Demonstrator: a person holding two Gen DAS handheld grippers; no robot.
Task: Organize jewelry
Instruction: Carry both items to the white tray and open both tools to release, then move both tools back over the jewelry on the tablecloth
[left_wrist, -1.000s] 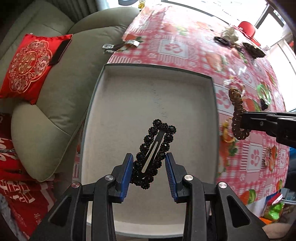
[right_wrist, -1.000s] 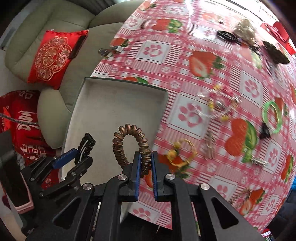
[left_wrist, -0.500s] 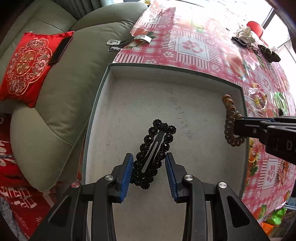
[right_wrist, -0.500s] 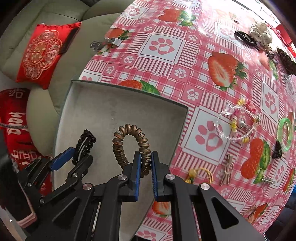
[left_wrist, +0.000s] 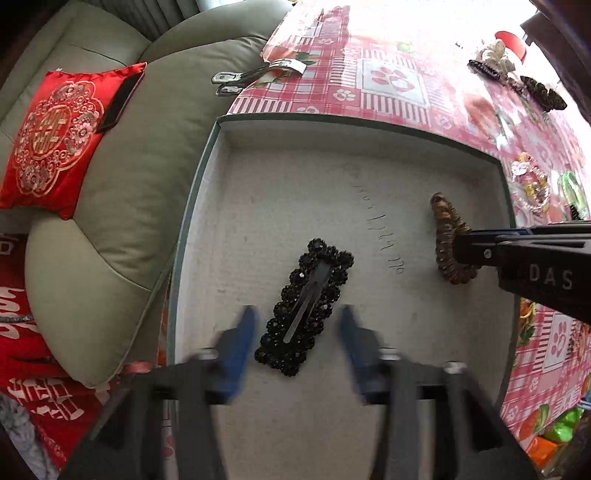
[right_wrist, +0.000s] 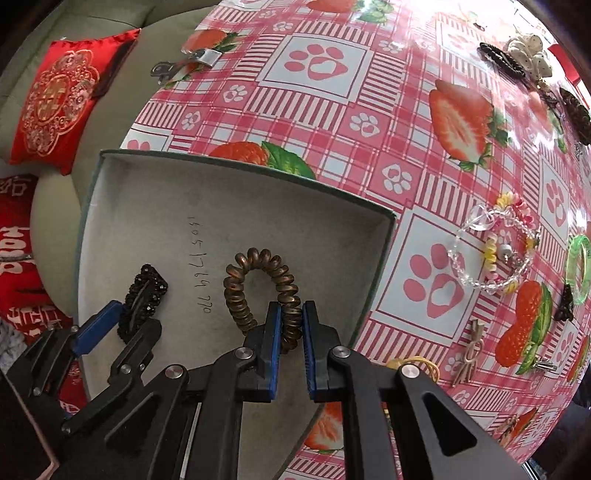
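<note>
A grey box (left_wrist: 207, 173) sits at the table's near-left edge. A black beaded hair clip (left_wrist: 306, 306) lies flat on its floor. My left gripper (left_wrist: 295, 332) is open, its blue fingers apart on either side of the clip's near end. My right gripper (right_wrist: 290, 332) is shut on a brown spiral hair tie (right_wrist: 240, 295) and holds it over the box's right half (right_wrist: 373, 284). In the left wrist view the tie (left_wrist: 443, 236) hangs from the right gripper's tip. The clip also shows in the right wrist view (right_wrist: 144, 295).
On the strawberry-print tablecloth (right_wrist: 369, 110) lie a clear bead bracelet (right_wrist: 495, 251), a green bangle (right_wrist: 578, 266), a yellow hair tie (right_wrist: 417, 363), a small bow (right_wrist: 471, 350) and dark clips (right_wrist: 498, 59) at the far side. A sofa with a red cushion (left_wrist: 55, 136) stands left.
My left gripper has opened wider and let go of the black clip, which now lies in the box. My right gripper carried the spiral tie left, over the box.
</note>
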